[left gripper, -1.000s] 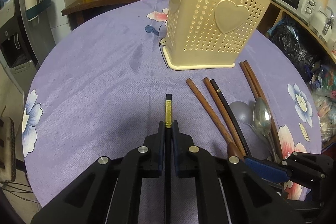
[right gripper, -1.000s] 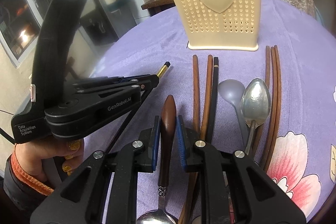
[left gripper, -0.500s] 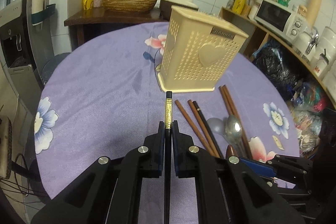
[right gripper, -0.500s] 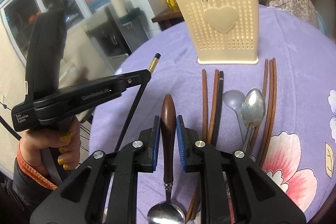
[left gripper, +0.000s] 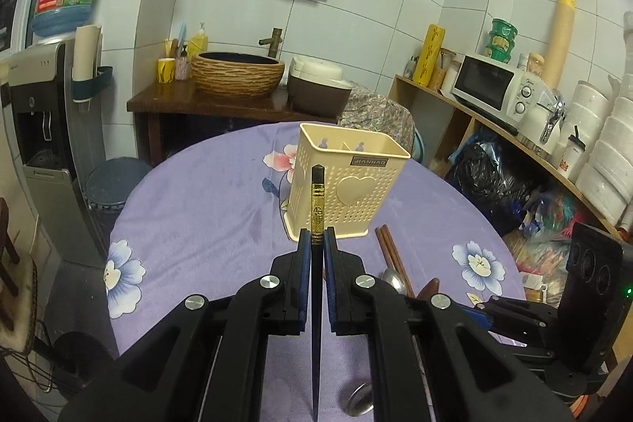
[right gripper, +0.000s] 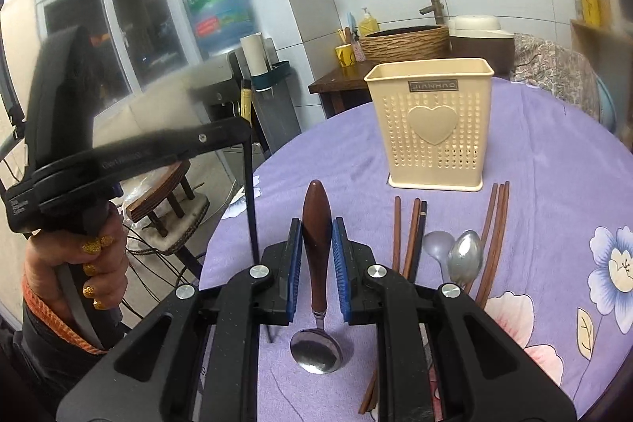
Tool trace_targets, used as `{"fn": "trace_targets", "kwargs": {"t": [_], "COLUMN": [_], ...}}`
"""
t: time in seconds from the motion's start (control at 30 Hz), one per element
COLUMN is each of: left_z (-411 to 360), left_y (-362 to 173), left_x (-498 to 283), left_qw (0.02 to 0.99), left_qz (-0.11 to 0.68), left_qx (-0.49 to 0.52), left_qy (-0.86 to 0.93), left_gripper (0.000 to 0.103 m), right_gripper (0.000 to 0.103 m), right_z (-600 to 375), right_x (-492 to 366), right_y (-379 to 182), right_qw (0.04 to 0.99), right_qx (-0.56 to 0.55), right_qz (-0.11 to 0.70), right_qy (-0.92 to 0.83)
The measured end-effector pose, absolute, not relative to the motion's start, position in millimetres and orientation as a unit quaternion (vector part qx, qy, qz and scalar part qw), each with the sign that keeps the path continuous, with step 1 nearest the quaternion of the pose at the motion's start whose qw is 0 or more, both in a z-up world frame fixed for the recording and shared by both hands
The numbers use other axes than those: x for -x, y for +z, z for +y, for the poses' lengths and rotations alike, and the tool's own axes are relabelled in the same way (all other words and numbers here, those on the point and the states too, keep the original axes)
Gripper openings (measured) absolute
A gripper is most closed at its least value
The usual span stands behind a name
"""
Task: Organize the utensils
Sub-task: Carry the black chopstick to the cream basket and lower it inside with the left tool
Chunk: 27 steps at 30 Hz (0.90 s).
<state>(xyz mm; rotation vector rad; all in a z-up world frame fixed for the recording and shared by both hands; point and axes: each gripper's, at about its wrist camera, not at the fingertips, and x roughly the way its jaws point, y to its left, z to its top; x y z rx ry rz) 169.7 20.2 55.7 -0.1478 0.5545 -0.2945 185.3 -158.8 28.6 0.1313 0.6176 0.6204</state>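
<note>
Chopstick [left gripper: 317, 200] first: I have a black one with a gold band pinched in my left gripper [left gripper: 316, 244], the jaws closed down to its thin shaft just under the band, the gold end pointing up at twelve o'clock and the tip hanging toward me. It looks light, stiff and glossy, so I judge it could pivot or slide in a pinch this narrow; a hold nearer its middle would swing less. My right gripper [right gripper: 316, 244] is closed on the brown wooden handle of a spoon [right gripper: 316, 220], the steel bowl hanging down at six o'clock. That handle is thick and tapered, a surer grab, though the bowl end makes it bottom-heavy.

Both pieces belong in the cream holder [right gripper: 433, 129], which stands upright on the purple tablecloth [right gripper: 554, 184] at about one o'clock from the right gripper and dead ahead of the left. In the left view its top is open, with a divider inside. It seems light plastic and may tip if nudged at the rim.

Brown chopsticks [right gripper: 397, 232], another black one [right gripper: 420, 236] and two loose spoons [right gripper: 465, 256] lie flat in front of the holder. Nothing blocks the opening from above; the two grippers sit close together, so I would send them in one at a time.
</note>
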Motion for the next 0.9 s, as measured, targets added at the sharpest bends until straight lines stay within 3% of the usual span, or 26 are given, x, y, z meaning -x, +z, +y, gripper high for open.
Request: {"fn": "trace_targets", "kwargs": {"t": [0.9], "left_z": [29.0], "left_y": [69.5], "left_x": [-171.2], "left_qw": [0.956], "left_qz": [0.247], "left_qx": [0.075], "left_qy": [-0.137], "left_gripper": [0.008], "right_gripper": [0.016], "right_z": [-156.2], "right_x": [-193.0], "right_y": [38.2], "right_qw": [0.908], "right_qx": [-0.045], "right_qz": [0.292], "right_qy": [0.297]}}
